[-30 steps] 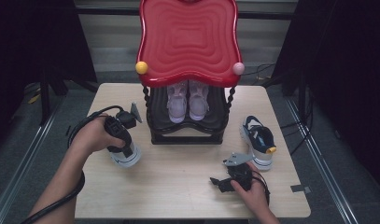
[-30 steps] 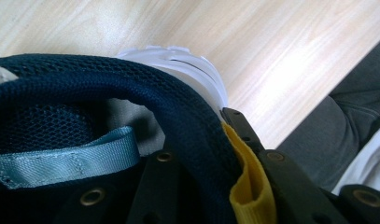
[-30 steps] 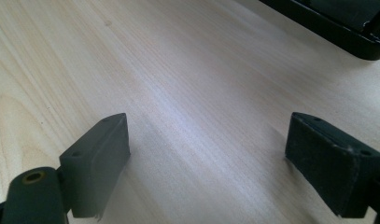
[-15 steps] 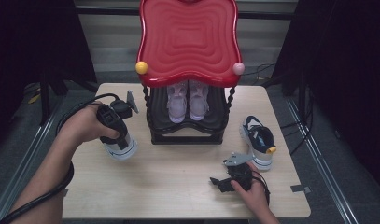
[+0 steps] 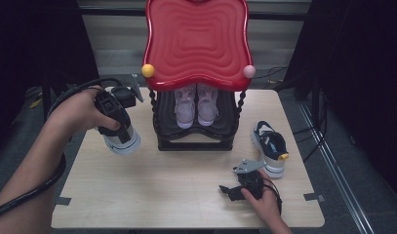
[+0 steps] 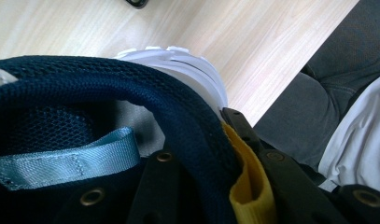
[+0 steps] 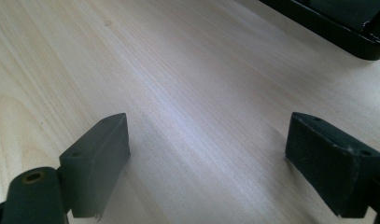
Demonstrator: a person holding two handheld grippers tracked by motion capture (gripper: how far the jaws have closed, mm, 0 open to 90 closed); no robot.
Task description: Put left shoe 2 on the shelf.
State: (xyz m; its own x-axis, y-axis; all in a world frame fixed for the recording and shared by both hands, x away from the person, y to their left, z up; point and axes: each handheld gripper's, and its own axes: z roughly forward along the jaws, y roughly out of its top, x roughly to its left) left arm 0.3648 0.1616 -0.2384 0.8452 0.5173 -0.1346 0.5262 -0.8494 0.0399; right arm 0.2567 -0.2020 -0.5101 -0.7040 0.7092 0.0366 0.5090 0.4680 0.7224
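Observation:
My left gripper [image 5: 117, 127] is shut on a navy sneaker with a white sole [image 5: 123, 144] and holds it up over the left side of the table, beside the shoe rack. In the left gripper view the jaws [image 6: 197, 135] pinch the sneaker's navy collar [image 6: 85, 88] and its yellow lining [image 6: 246, 182]. The matching sneaker [image 5: 270, 146] lies on the table at the right. My right gripper [image 5: 235, 187] rests near the front edge, open, with only bare wood between its pads [image 7: 101, 158].
A black shoe rack with a wavy red top [image 5: 196, 39] stands at the back centre. A pair of pale sneakers [image 5: 196, 105] sits on its lower shelf. The wooden table [image 5: 176, 195] ends close to the person's lap.
The left hand has risen with the navy sneaker, lifting it off the table and a little toward the back left. The right hand and its gripper have stayed put.

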